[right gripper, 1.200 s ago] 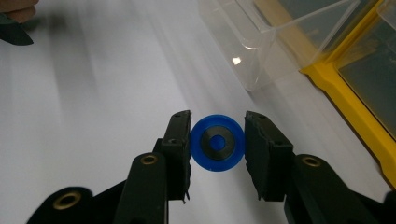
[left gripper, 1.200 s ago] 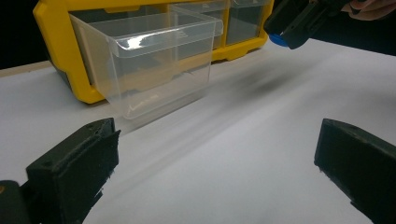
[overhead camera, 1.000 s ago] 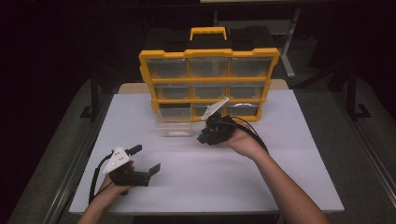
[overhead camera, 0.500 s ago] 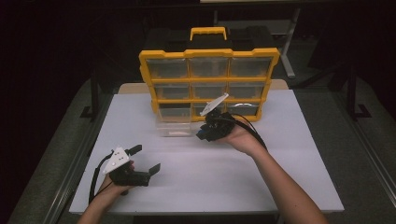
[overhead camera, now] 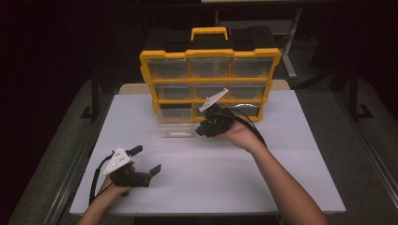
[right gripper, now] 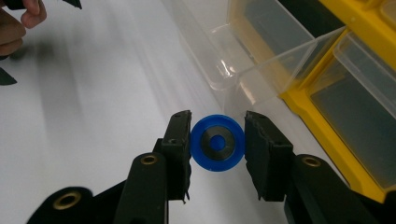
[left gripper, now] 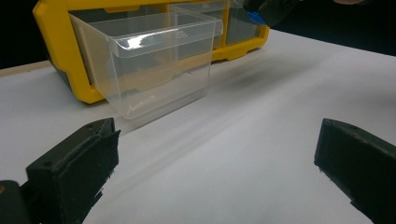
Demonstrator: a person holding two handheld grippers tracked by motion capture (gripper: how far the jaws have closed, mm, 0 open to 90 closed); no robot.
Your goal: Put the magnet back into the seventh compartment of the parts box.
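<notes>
The right gripper (right gripper: 217, 142) pinches a little blue ring (right gripper: 217, 143) tight, just at 4 o'clock of the pulled-out clear drawer (overhead camera: 174, 127), likely to drop it in, while the left gripper (overhead camera: 146, 159) rests wide open on the tabletop (overhead camera: 225, 178) at 7 o'clock.

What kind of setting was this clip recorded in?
Probably a lab or workshop bench kept dark around the edges. A white table carries a yellow parts organizer with one clear drawer pulled out, and the right tool holds a blue disc.
</notes>
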